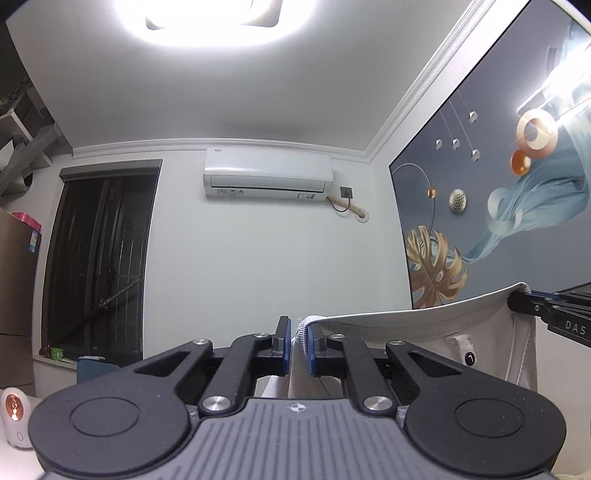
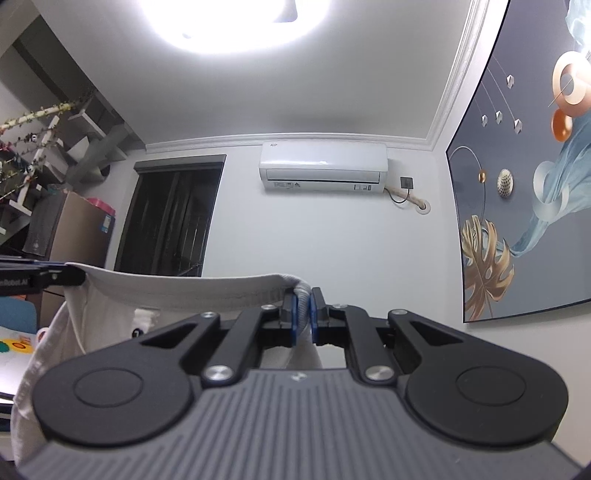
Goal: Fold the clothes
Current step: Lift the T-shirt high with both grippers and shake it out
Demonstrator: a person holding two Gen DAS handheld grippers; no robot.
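White walls and ceiling fill most of what both your cameras see, with a bright ceiling lamp (image 1: 207, 18) overhead. On the wall to your right hangs a big grey-blue mural (image 1: 498, 192) with gold leaves and a pale blue ribbon. A dark window (image 1: 99, 258) sits on the far wall, and an air conditioner (image 1: 267, 175) is mounted beside it, up near the ceiling moulding.

You are holding a pale grey garment (image 1: 424, 325) up in the air between your two tools, its ribbed waistband stretched from one to the other while the rest of the cloth hangs below. A small round tag marked "L" (image 1: 470, 358) shows inside the band.

Your left gripper (image 1: 298, 341) has its jaws pinched tight on one end of the waistband; the fabric bunches between the blue pads (image 1: 284, 339). Your right gripper (image 2: 303, 314) is clamped the same way on the other end of the band.

A small white device with a glowing orange ring (image 1: 14, 413) stands at the lower left of the left wrist view.
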